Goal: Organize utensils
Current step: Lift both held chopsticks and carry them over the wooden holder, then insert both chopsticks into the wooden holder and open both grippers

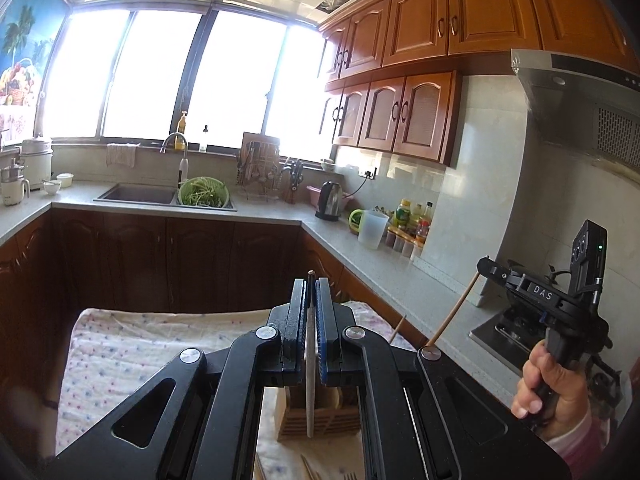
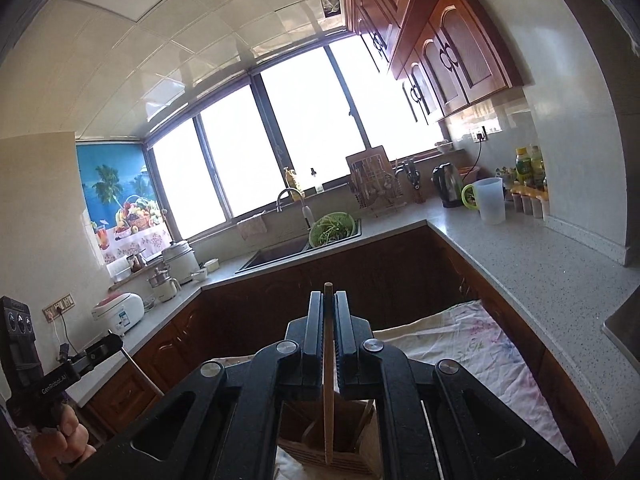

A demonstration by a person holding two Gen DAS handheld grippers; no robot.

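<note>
Two fisheye views, each mounted on a handheld gripper and looking forward along its fingers, high above a cloth-covered table (image 1: 132,344). Both face the kitchen window (image 1: 160,72) and sink (image 2: 276,254). Both show the wooden utensil holder (image 1: 320,416) close below.

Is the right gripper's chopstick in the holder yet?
Partly in: the chopstick, clamped in the right gripper, stands upright with its lower end inside the wooden holder.

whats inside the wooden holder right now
A chopstick held by the right tongs reaches down into the wooden holder, beside a few wooden handles. The holder's bottom is hidden by the tongs.
</note>
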